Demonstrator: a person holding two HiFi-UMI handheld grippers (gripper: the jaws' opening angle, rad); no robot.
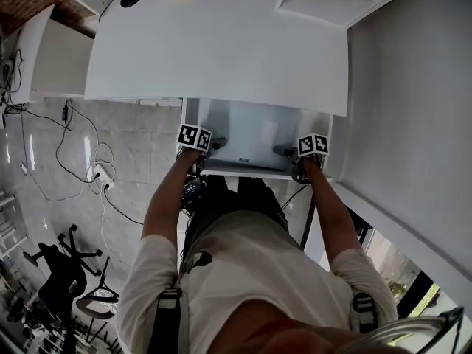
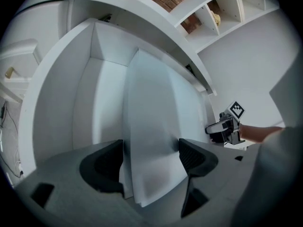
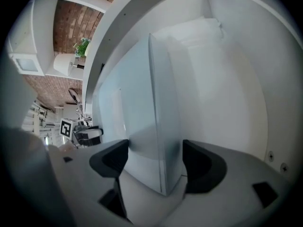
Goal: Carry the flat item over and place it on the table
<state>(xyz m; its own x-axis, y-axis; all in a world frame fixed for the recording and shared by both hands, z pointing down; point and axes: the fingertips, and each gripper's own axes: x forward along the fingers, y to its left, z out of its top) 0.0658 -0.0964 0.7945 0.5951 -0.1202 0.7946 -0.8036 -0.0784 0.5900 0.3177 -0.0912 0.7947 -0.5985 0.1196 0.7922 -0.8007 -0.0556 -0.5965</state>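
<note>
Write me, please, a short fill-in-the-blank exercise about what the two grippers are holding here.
1. The flat white panel is clamped between the jaws of ___ grippers at once.
2. In the head view, the left gripper holds the panel's left end and the right gripper holds its ___ end.
3. In the right gripper view, the reddish wall behind the small green plant is made of ___.

Missing words: two; right; brick.

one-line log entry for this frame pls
phase: carry | left claw: shut on white panel | right claw: shut on white panel | table: panel not yet on it
</note>
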